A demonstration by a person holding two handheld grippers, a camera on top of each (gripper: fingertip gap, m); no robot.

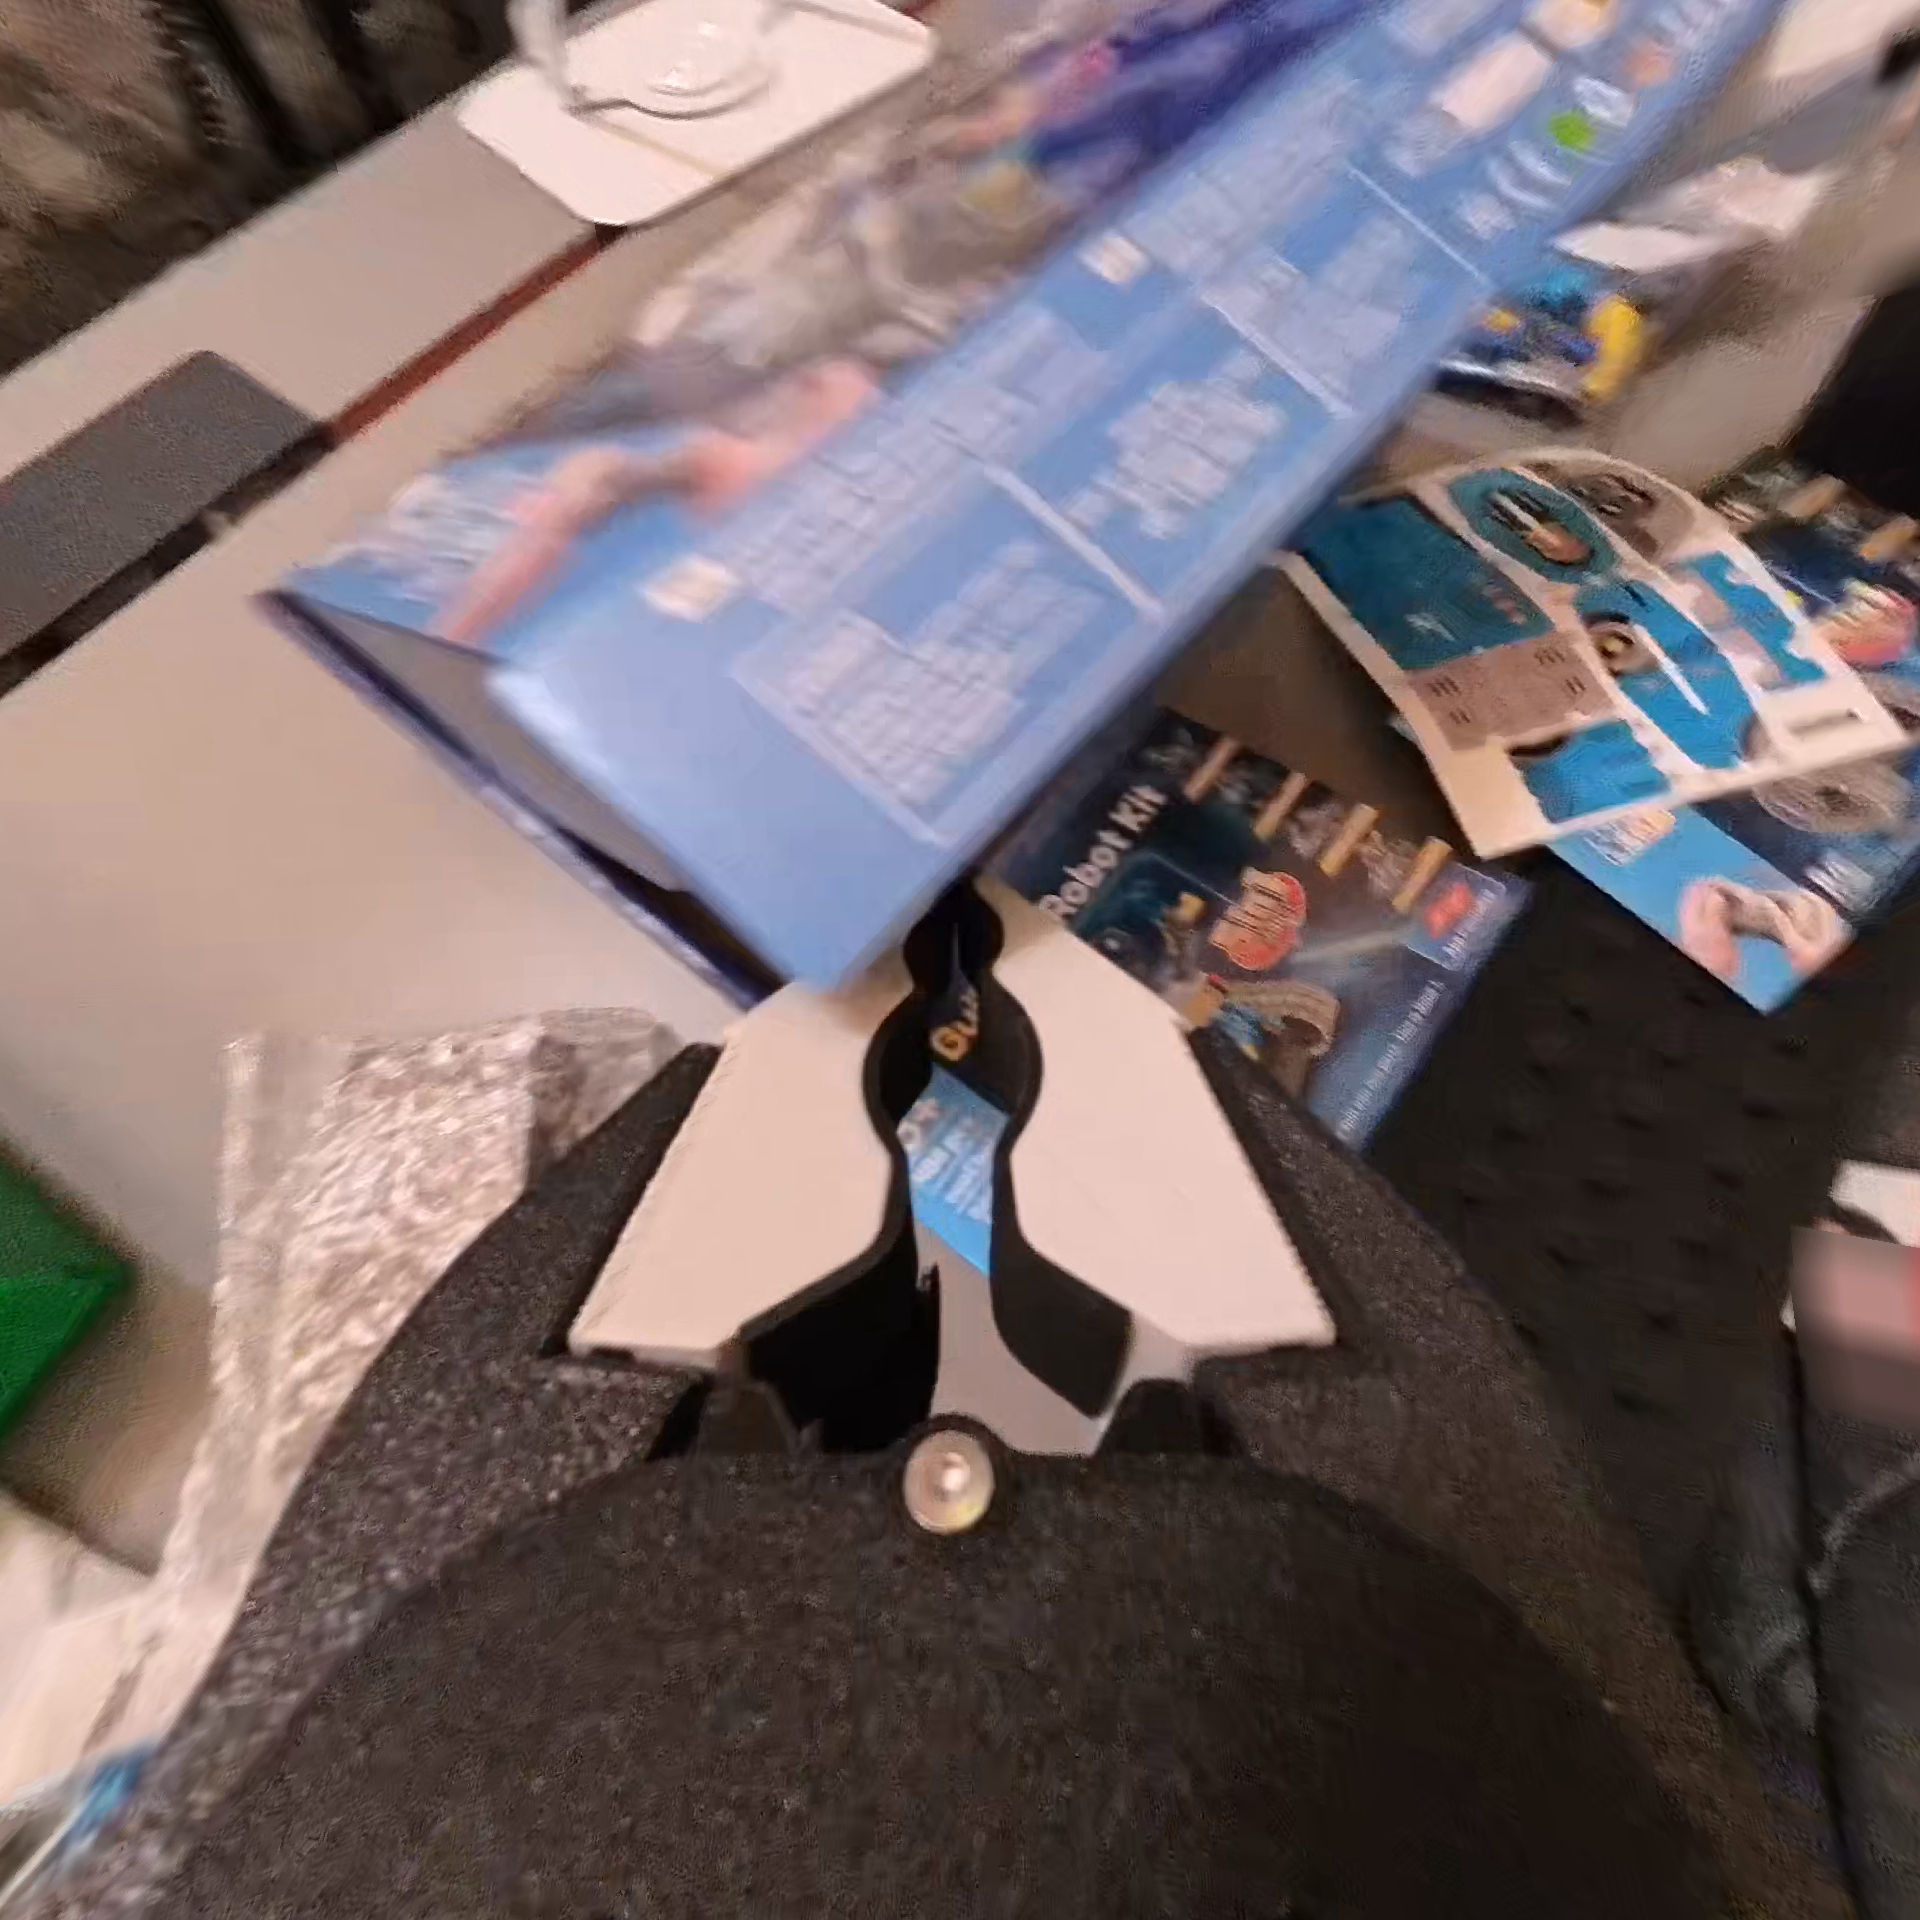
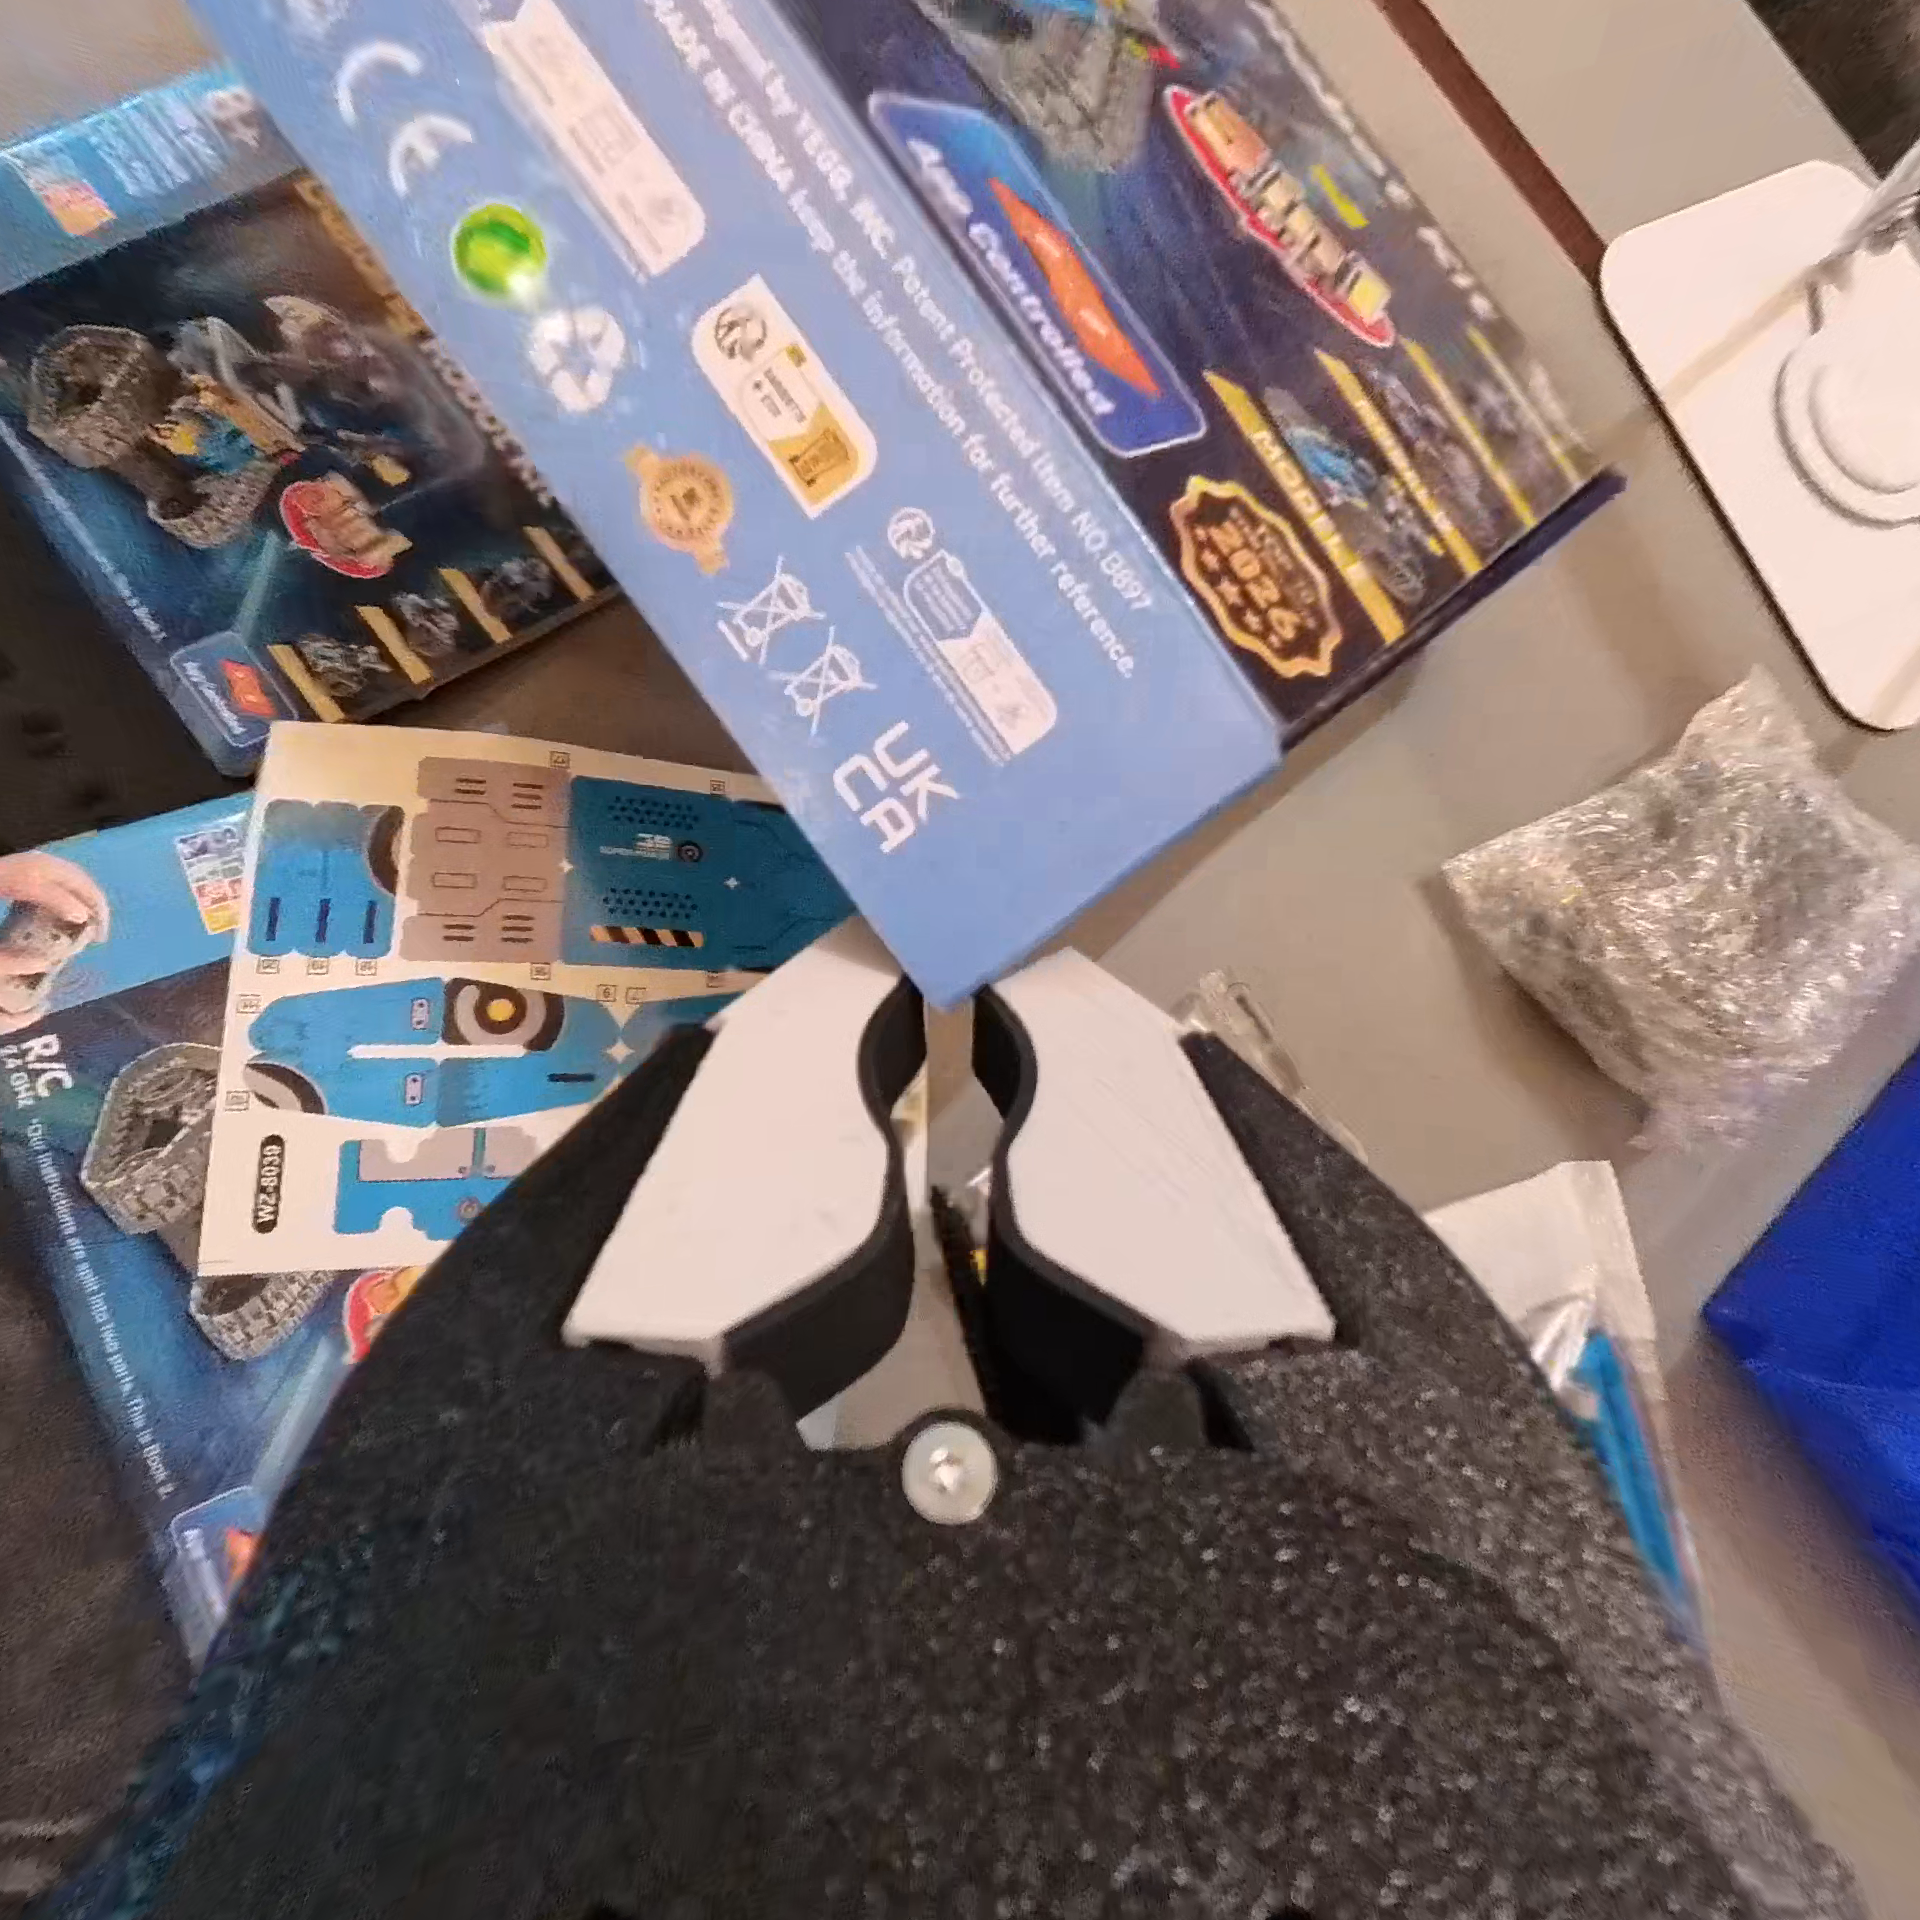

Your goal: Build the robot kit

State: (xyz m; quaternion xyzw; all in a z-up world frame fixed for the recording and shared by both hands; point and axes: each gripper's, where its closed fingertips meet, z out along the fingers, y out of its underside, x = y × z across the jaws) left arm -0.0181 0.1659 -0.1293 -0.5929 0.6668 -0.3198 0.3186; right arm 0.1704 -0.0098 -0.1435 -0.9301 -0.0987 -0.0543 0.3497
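Observation:
A large blue cardboard toy box is held tilted in the air above the table, and motion blurs it in the left wrist view. My left gripper is shut on its lower corner. The box's open dark end faces left. In the right wrist view the same box slants up and away. My right gripper is shut on another lower corner of it, with the thin edge pinched between the black pads.
A sticker sheet lies on printed booklets over a dark mat. A silver bag of parts lies on the grey table. A white square base with clear glass stands farther off. There is a blue bag and a green object. The tips of one gripper are about 25 cm away from the tips of the other. The right gripper is farther from the green object, some 50 cm, than the left, some 25 cm.

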